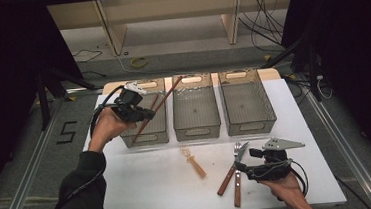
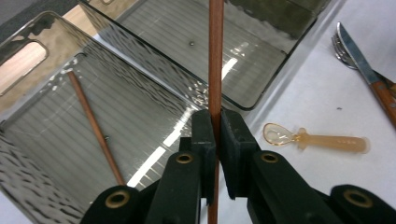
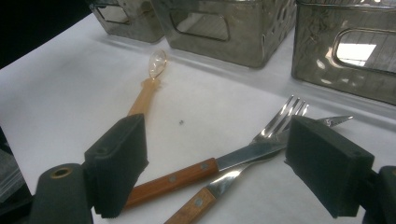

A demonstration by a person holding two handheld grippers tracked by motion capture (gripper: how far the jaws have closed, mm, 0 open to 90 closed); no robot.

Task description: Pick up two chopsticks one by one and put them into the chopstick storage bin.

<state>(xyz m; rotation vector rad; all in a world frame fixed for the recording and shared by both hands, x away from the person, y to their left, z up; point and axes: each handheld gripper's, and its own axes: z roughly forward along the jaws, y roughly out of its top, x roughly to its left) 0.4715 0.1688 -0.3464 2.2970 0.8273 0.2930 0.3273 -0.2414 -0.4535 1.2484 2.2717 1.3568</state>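
Your left gripper (image 1: 146, 110) is up at about ten o'clock on the table, over the left bin (image 1: 146, 136). Its jaws are squeezed tight on a brown chopstick (image 1: 159, 106). In the left gripper view the stick (image 2: 215, 56) runs straight up between the two black pads (image 2: 203, 135) toward twelve o'clock. In the high view it leans, with the top end toward one o'clock and the low end toward seven o'clock. A second chopstick (image 2: 95, 127) lies flat on the floor of that left bin.

Next to it, at twelve o'clock, sits the middle bin (image 1: 197, 128). The right bin (image 1: 249, 122) stands just beside that one, at about one o'clock.

In front of the middle bin, near the center of the white table (image 1: 144, 183), lies a small see-through orange spoon (image 1: 193, 161).

Farther right, at about five o'clock, a knife (image 1: 232, 169) and a fork (image 1: 237, 173) with wooden handles lie side by side, touching.

Your right gripper (image 1: 243, 169) rests low at five o'clock, right by those two. Its jaws are spread wide. In the right gripper view the pads (image 3: 117, 163) sit on either side of the knife (image 3: 219, 163) and fork (image 3: 243, 170) and do not press on them.
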